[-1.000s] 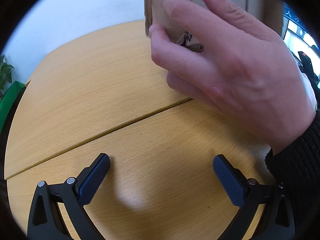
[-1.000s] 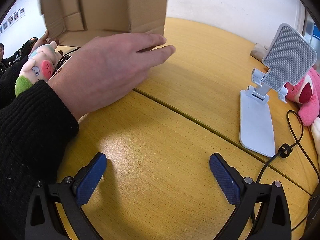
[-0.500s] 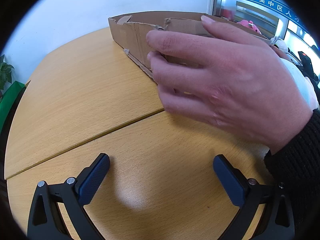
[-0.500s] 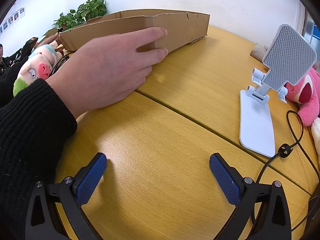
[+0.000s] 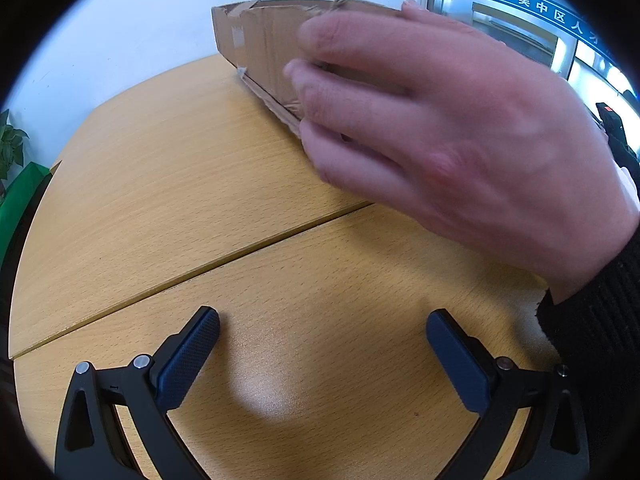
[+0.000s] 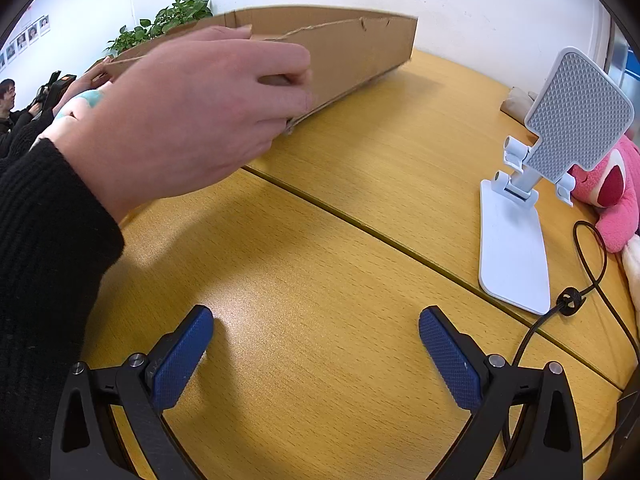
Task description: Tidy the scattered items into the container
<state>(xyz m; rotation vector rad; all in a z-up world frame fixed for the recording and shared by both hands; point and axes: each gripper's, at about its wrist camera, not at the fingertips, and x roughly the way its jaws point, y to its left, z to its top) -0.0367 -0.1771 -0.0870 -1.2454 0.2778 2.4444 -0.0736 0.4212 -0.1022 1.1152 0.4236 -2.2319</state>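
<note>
Two claws, left gripper (image 5: 322, 344) & right gripper (image 6: 316, 340), spread wide, empty. Cardboard box (image 6: 352, 56) ahead of both, long axis crosswise, contents hidden; hand (image 6: 192, 116) grips near wall.

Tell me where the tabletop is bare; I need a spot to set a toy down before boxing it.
Bare wood between the open right gripper and the cardboard box, left of the phone stand. Crowded past the stand: cable, pink plush.

wooden table (image 6: 360, 240), white phone stand (image 6: 520, 216), potted plant (image 6: 168, 20)
</note>
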